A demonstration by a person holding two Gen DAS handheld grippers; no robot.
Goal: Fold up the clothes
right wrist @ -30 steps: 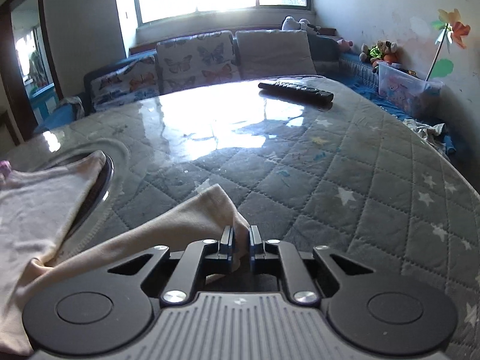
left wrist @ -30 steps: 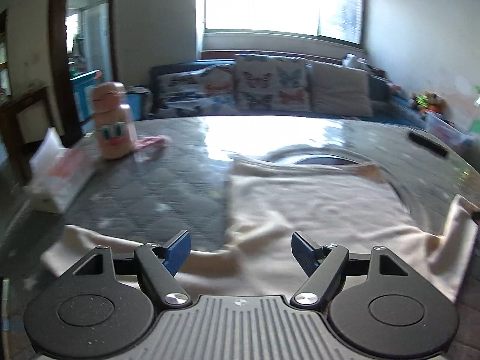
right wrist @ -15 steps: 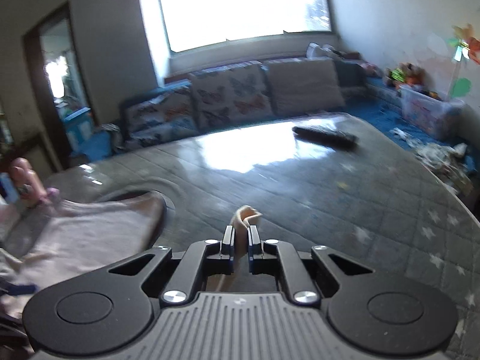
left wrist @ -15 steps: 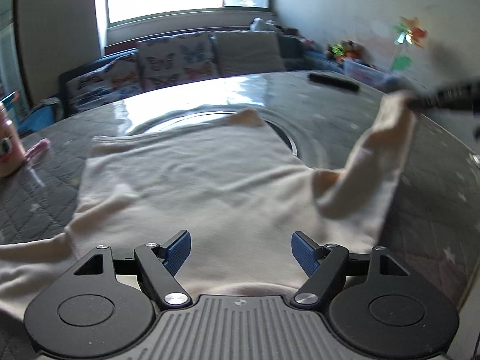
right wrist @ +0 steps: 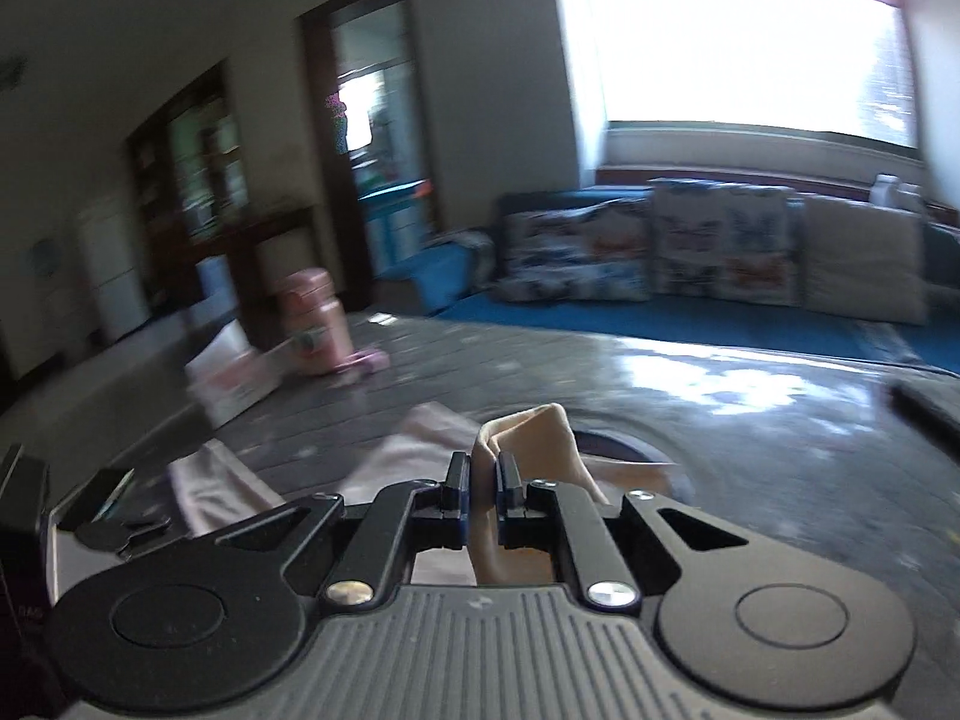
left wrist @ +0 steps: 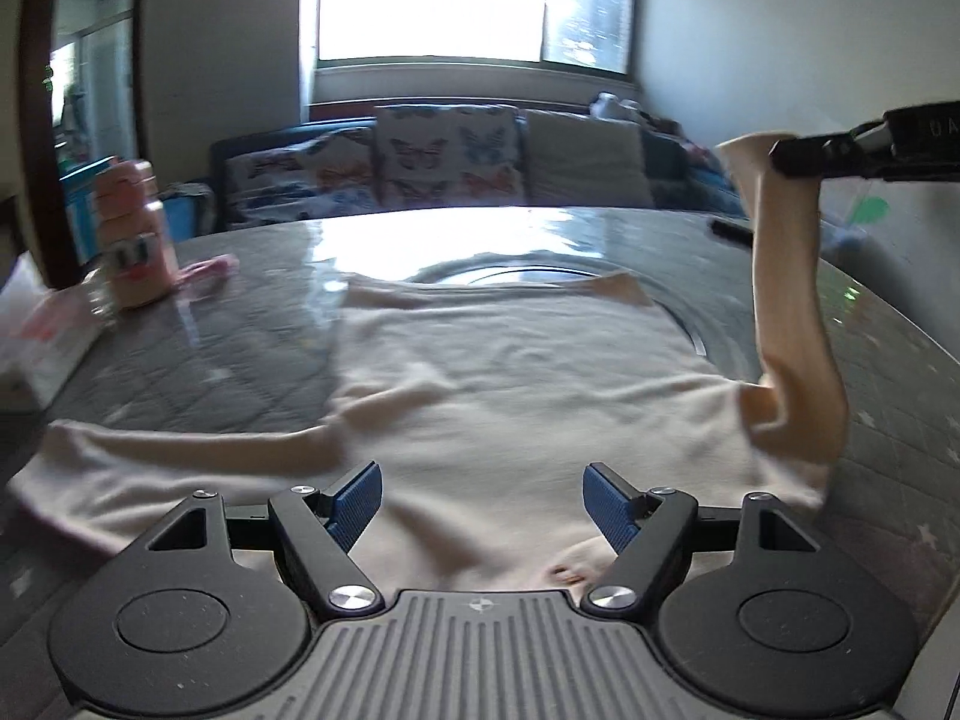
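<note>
A cream long-sleeved shirt (left wrist: 510, 372) lies spread flat on the grey quilted table (left wrist: 240, 330). Its left sleeve (left wrist: 180, 450) stretches out flat to the left. My left gripper (left wrist: 483, 495) is open and empty, low over the shirt's near edge. My right gripper (right wrist: 480, 474) is shut on the right sleeve (right wrist: 528, 438) near its cuff. In the left wrist view the right gripper (left wrist: 780, 156) holds that sleeve (left wrist: 786, 300) lifted high above the table at the right.
A pink bottle (left wrist: 135, 240) and a pink item (left wrist: 207, 270) stand at the table's far left, with a tissue pack (left wrist: 42, 336) near the left edge. A dark remote (left wrist: 732, 234) lies at the far right. A sofa with cushions (left wrist: 456, 162) is behind.
My right gripper has lifted the sleeve from the table up high and swung leftwards. My left gripper stays open over the shirt's near edge, its view panning right, then back left.
</note>
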